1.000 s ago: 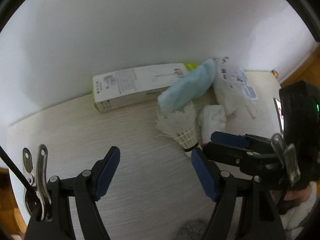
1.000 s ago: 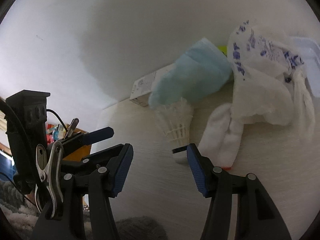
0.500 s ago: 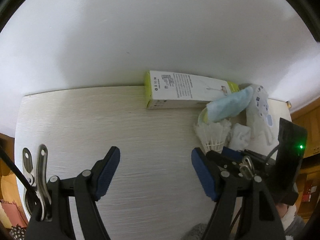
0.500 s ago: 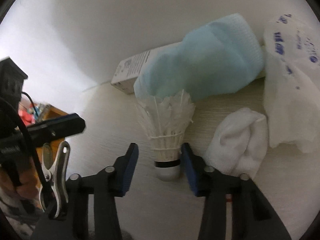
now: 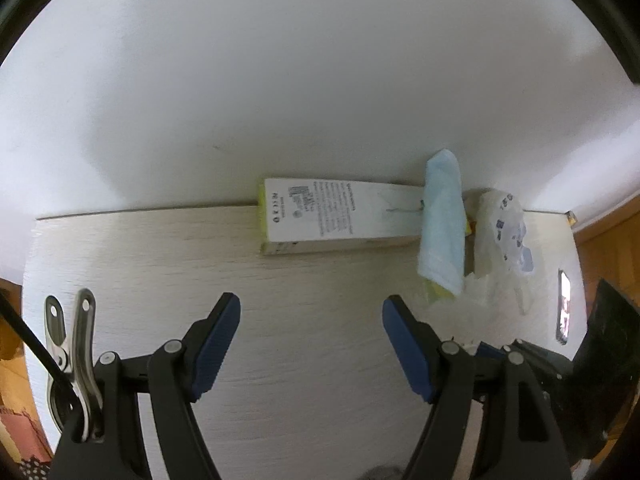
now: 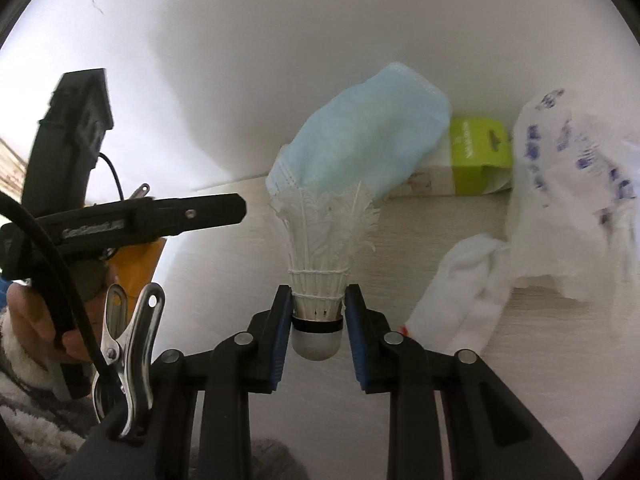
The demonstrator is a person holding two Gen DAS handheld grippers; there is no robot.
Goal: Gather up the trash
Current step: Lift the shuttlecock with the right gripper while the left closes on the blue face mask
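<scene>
Closing since before, right claw [image 6: 316,322] now pinches shuttlecock [image 6: 320,248]; left claw [image 5: 311,340] gapes wide; labels unreadable.

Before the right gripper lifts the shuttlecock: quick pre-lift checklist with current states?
1. Right gripper pads on both sides of the shuttlecock base: ok.
2. Grip firm enough to lift: cannot tell.
3. Feathers free of the blue face mask behind: cannot tell.
4. White cloth outside the jaws: ok.
5. Left gripper open, holding nothing: ok.
6. Trash container in view: not ok.
</scene>
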